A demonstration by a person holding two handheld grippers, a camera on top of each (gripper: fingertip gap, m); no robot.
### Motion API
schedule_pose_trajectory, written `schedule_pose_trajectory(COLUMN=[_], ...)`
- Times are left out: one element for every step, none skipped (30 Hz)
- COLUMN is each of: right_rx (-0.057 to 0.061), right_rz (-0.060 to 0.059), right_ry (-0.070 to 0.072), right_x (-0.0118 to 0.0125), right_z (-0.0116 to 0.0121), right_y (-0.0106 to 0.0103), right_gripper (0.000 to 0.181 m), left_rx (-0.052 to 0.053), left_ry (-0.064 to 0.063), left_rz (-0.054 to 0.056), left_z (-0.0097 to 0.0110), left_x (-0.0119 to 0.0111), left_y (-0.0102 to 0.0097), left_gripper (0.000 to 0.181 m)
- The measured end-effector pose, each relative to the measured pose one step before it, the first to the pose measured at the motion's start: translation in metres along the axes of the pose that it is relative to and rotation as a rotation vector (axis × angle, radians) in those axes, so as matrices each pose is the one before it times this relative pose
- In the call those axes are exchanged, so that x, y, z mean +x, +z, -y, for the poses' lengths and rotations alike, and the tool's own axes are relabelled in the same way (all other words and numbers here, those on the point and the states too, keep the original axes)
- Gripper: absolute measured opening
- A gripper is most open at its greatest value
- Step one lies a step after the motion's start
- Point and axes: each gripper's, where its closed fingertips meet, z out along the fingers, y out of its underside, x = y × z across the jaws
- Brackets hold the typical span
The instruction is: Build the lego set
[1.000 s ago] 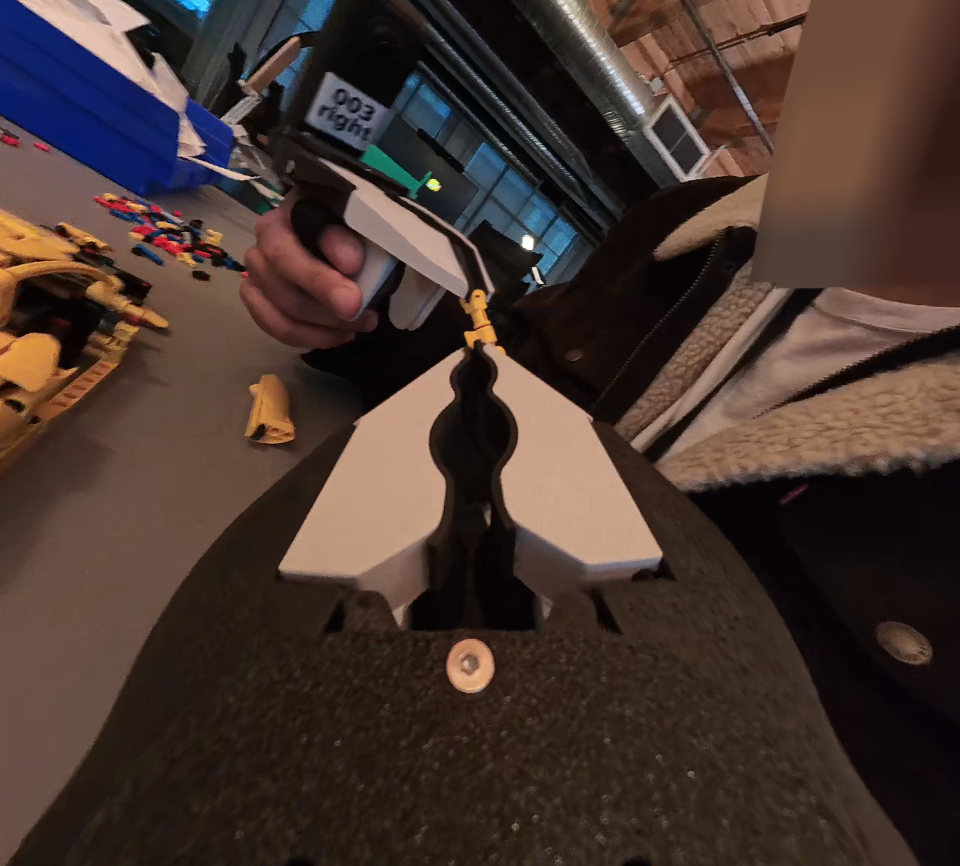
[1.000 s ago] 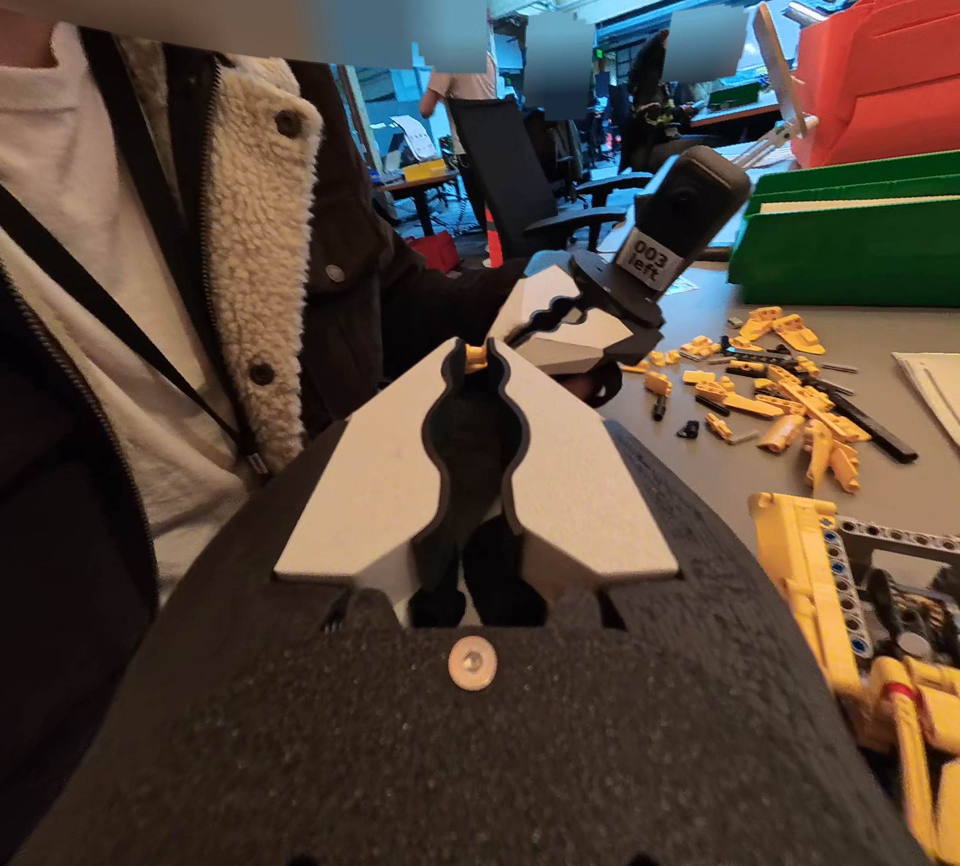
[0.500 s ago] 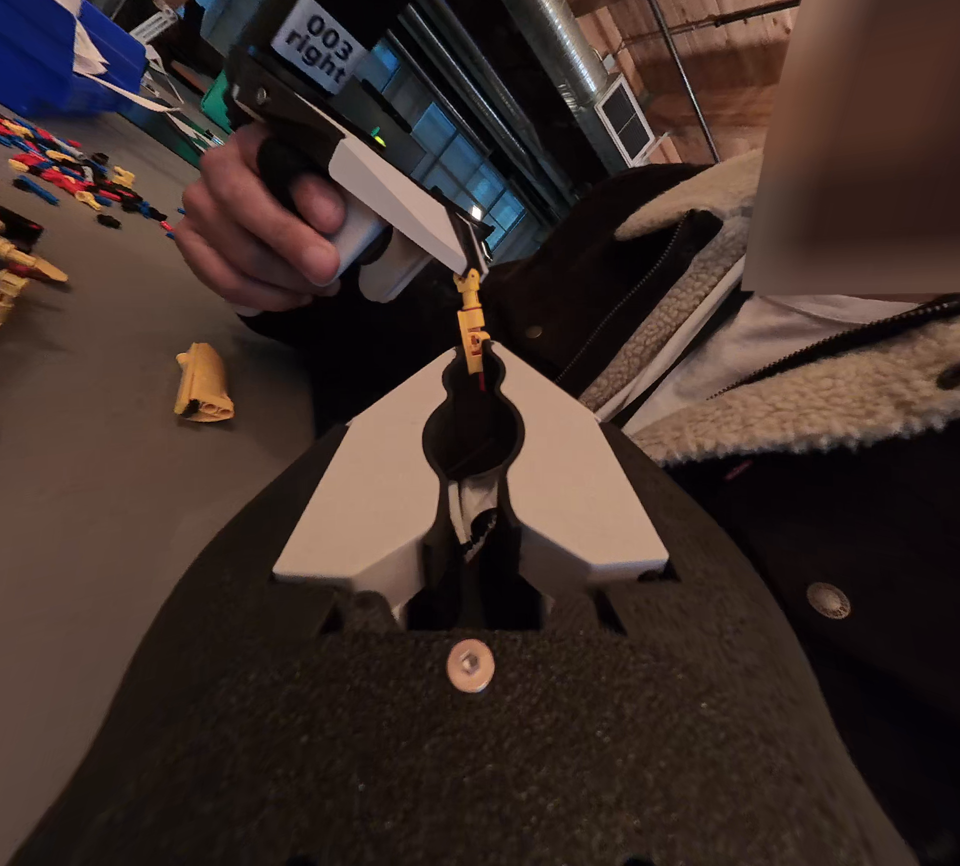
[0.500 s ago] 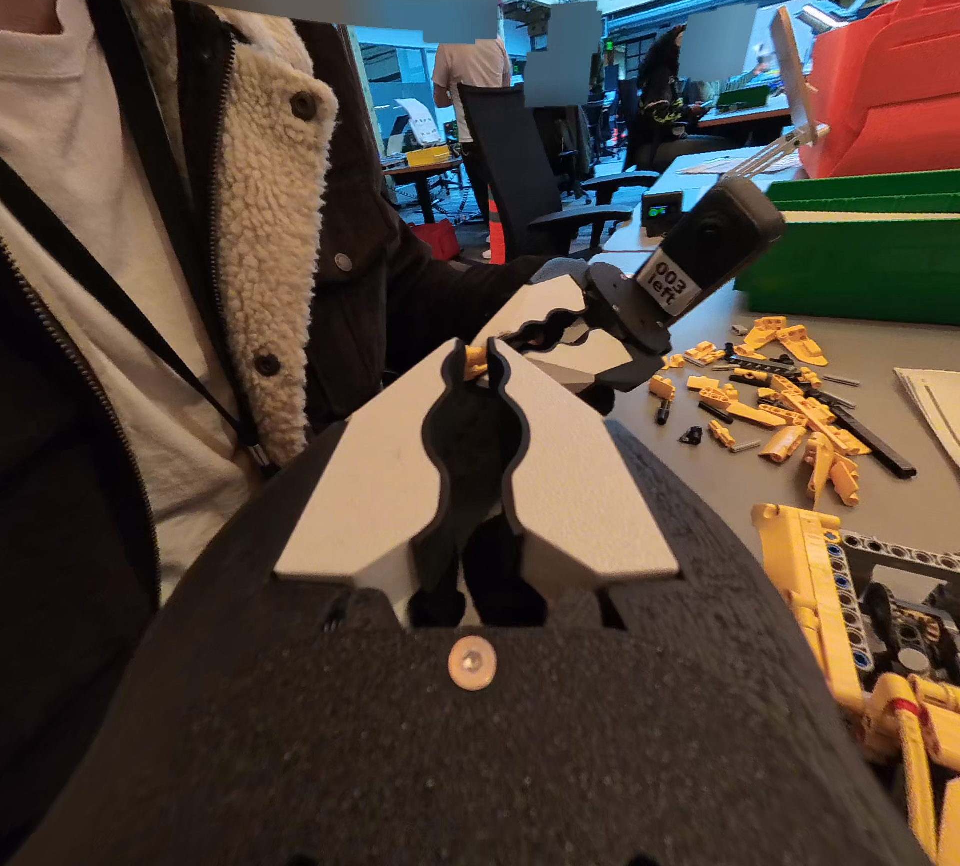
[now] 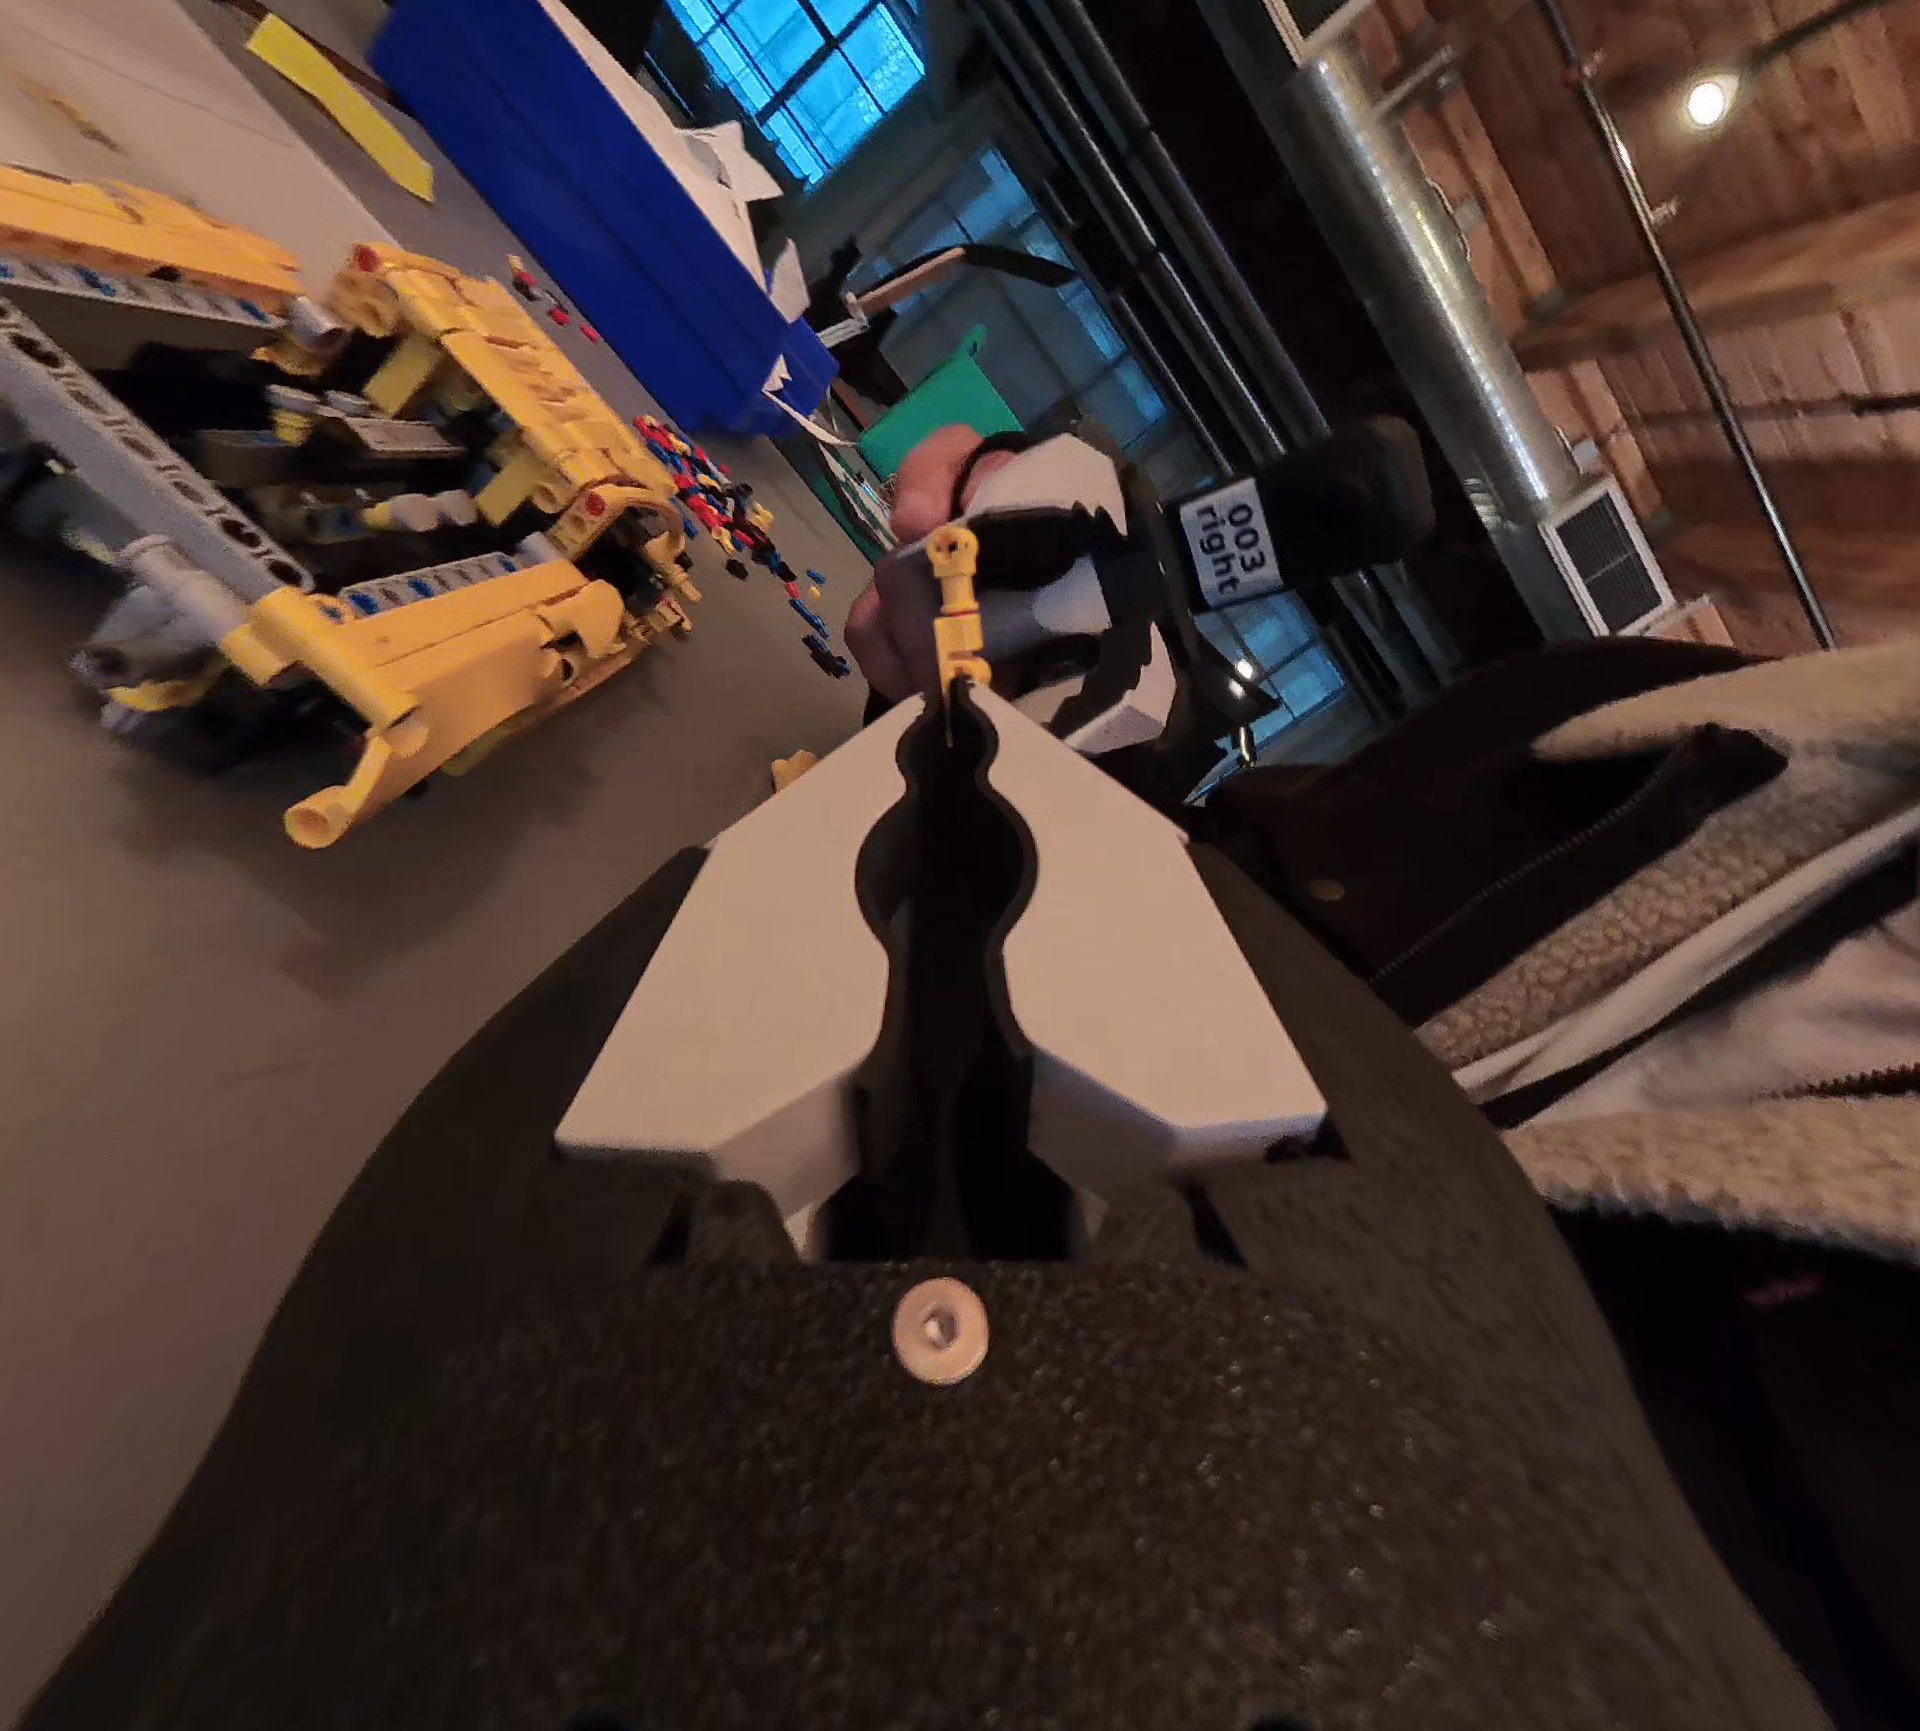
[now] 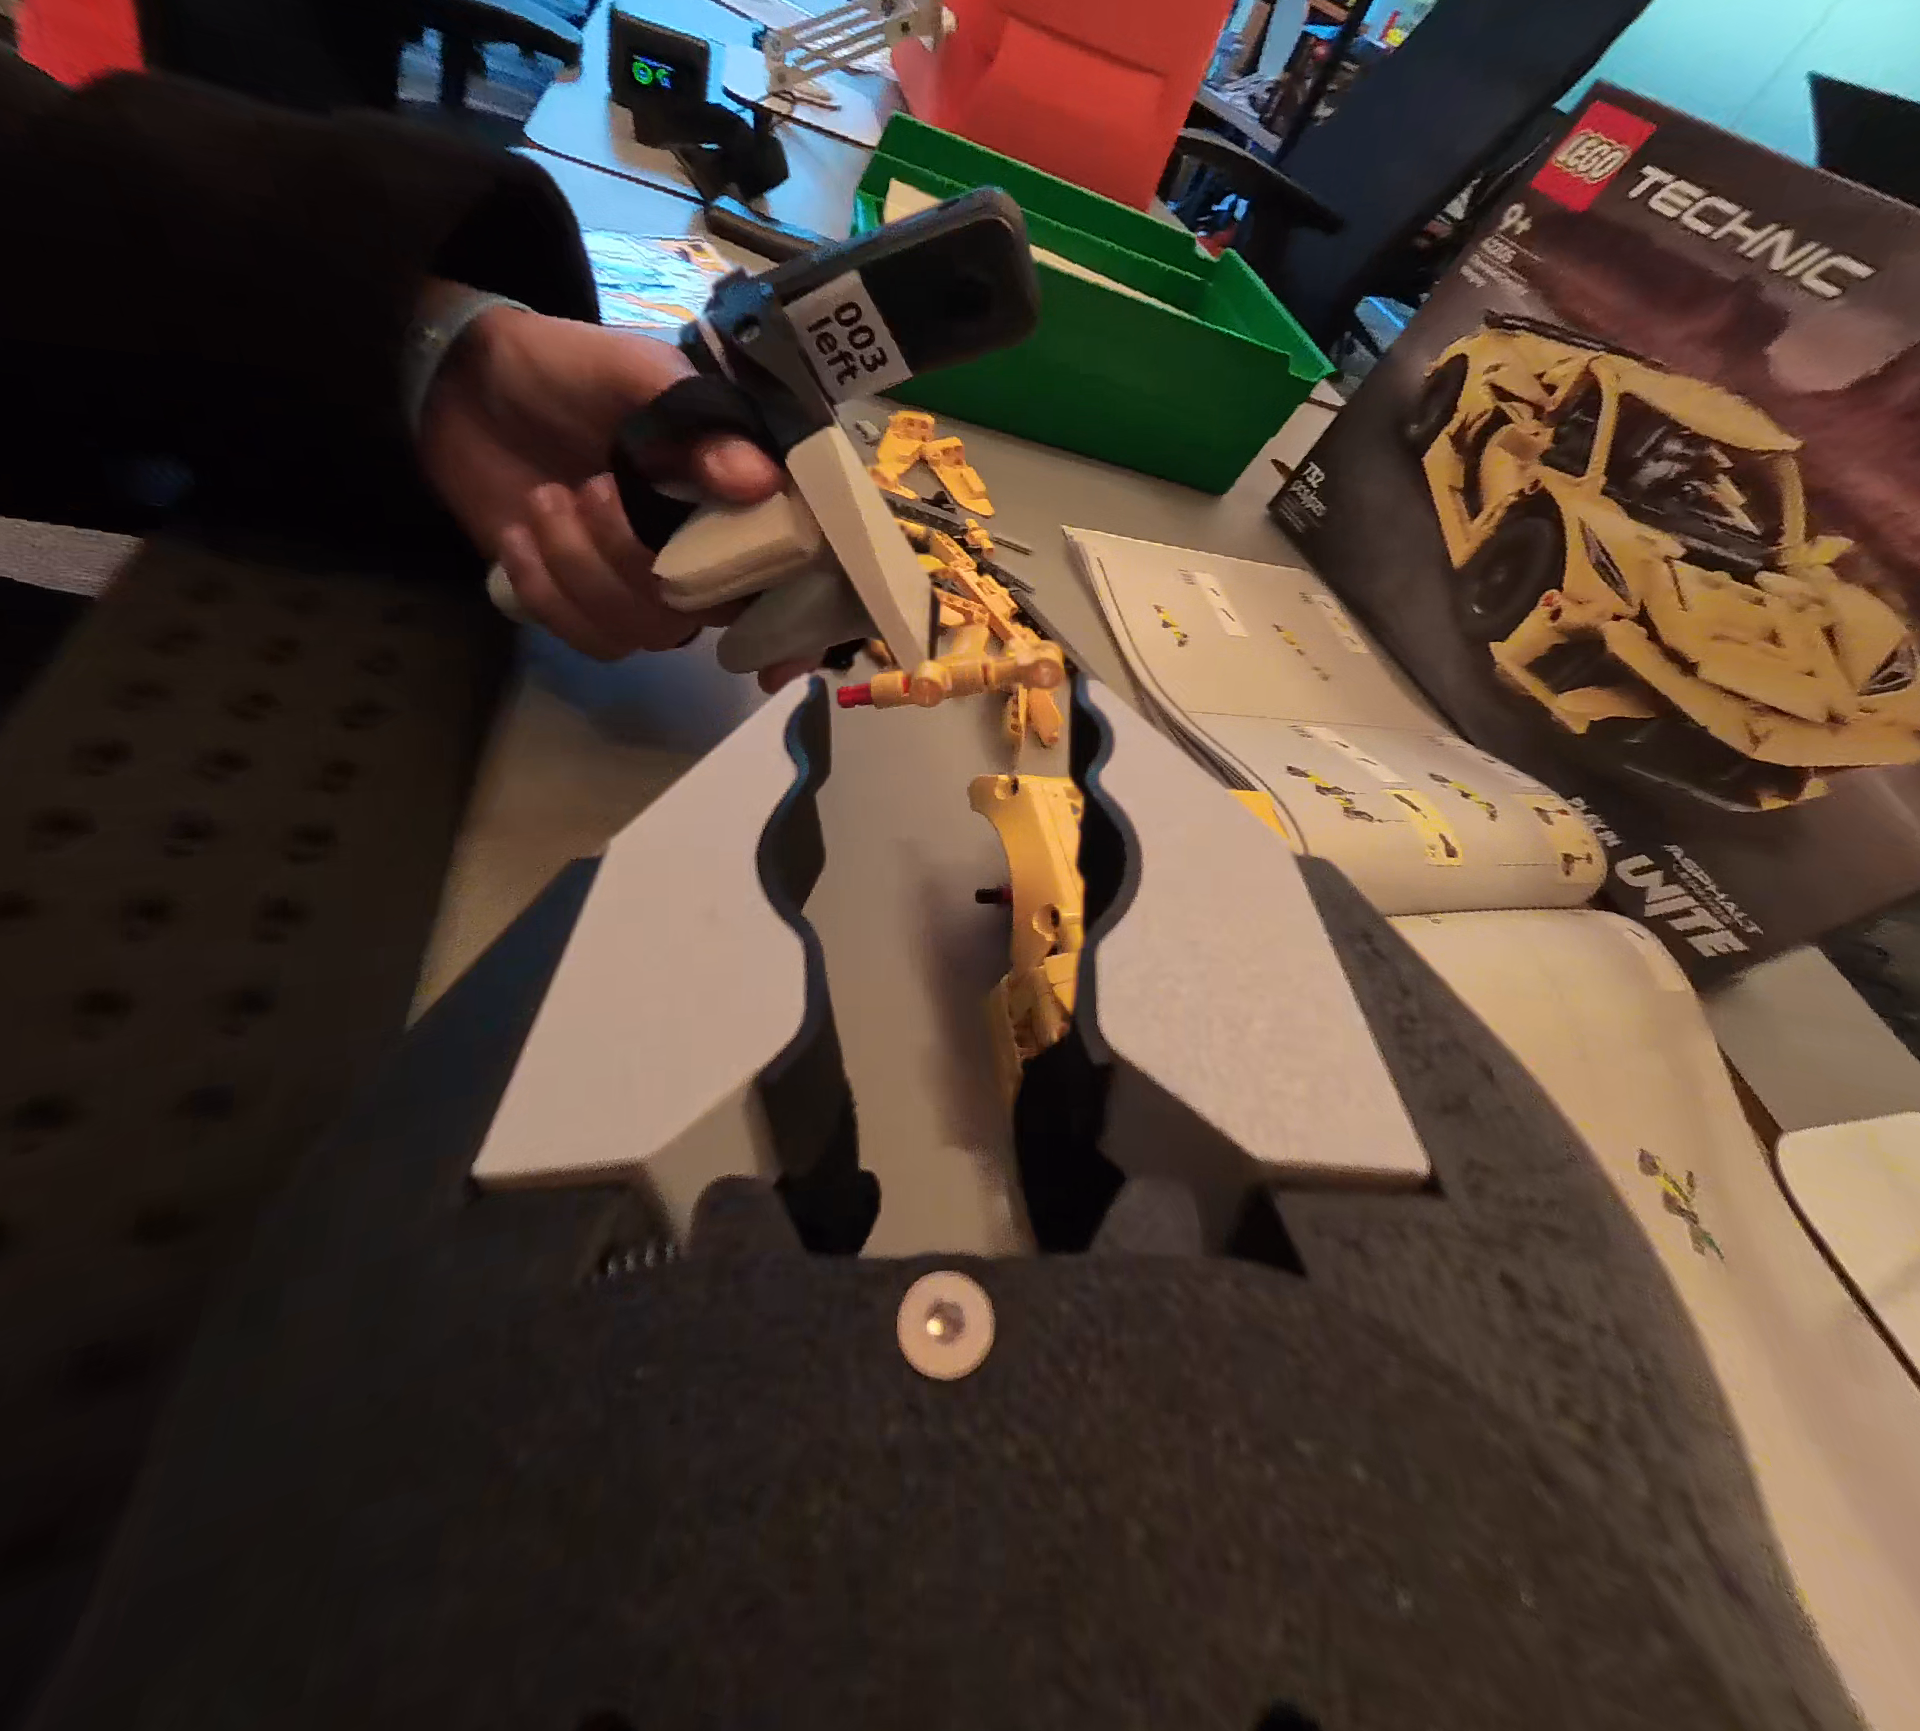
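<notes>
- The step in hand looks like carrying the small yellow rod piece (image 5: 956, 601) to the half-built yellow car (image 5: 416, 486) on the counter (image 5: 156, 954); a firm pinch and slow, straight seating would serve best.
- The left tongs (image 5: 951, 705) are closed on the rod's thin end, held above the counter.
- The right tongs (image 6: 951, 725) stand wide apart, holding nothing, just beside the rod.

Slim yellow rod piece (image 5: 956, 606) pinched upright, red-tipped (image 6: 961, 679).
</notes>
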Motion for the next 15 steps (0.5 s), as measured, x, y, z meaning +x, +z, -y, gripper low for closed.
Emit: schedule_pose_trajectory(right_rx=[-0.0139,-0.0155,-0.0075,-0.0080,-0.0057,0.0007,0.0003,-0.0006,0.0018,-0.0035,-0.0022,0.0038,0.0007,-0.0058,-0.0055], right_rz=[-0.0089,-0.0054,-0.0024,0.0025,-0.0074,0.0037,0.0105,0.0095,0.0135,0.0104,0.0006,0.0046,0.0057,0.0040,0.0021], right_ry=[-0.0021,-0.0012,-0.0049,-0.0047,-0.0062,-0.0063,0.0008,0.0018,0.0008,0.0001,-0.0033,-0.0002,0.0024,0.0007,-0.0011], right_x=[0.00107,0.00096,0.00045,-0.00024,0.00115,-0.00078,-0.00166,-0.00153,-0.00221,-0.00181,-0.00024,-0.00072,-0.00039,-0.00029,-0.00032], right_z=[-0.00277,-0.00310,-0.00205,-0.00179,-0.00130,-0.00003,0.00005,-0.00023,-0.00018,-0.00078,-0.00048,0.00044,0.00013,-0.00101,-0.00100], right_y=[0.00202,0.00196,0.00143,0.00131,0.00080,0.00019,0.00022,0.00010,0.00016,0.00016,-0.00009,-0.00044,-0.00052,0.00005,0.00011], right_gripper=[0.047,0.050,0.051,0.051,0.050,0.047,0.045,0.043,0.040,0.038,0.038,0.038,0.038,0.038,0.038], left_rx=[0.0005,-0.0049,-0.0082,-0.0103,-0.0106,-0.0093,-0.0067,-0.0013,-0.0030,-0.0046,-0.0032,-0.0039,-0.0036,-0.0034,-0.0026], left_ry=[-0.0194,-0.0160,-0.0069,-0.0026,-0.0030,-0.0028,-0.0033,-0.0052,-0.0049,-0.0030,-0.0014,0.0004,0.0013,0.0004,-0.0016], left_rz=[-0.0048,-0.0070,-0.0022,-0.0043,-0.0072,-0.0030,-0.0007,-0.0030,-0.0019,0.0015,-0.0009,-0.0030,0.0006,0.0042,0.0044], left_z=[-0.00027,-0.00116,-0.00158,-0.00179,-0.00187,-0.00178,-0.00125,-0.00025,-0.00056,-0.00095,-0.00048,-0.00064,-0.00058,-0.00058,-0.00049], left_x=[-0.00083,-0.00019,-0.00023,0.00048,0.00105,0.00032,-0.00023,0.00008,-0.00018,-0.00048,0.00005,0.00050,0.00002,-0.00073,-0.00093], left_y=[-0.00018,0.00047,0.00065,0.00099,0.00104,0.00090,0.00052,0.00004,0.00001,0.00024,0.00020,0.00021,0.00034,0.00015,0.00002], left_gripper=[0.001,0.001,0.001,0.001,0.001,0.001,0.001,0.001,0.001,0.001,0.001,0.001,0.001,0.001,0.001])
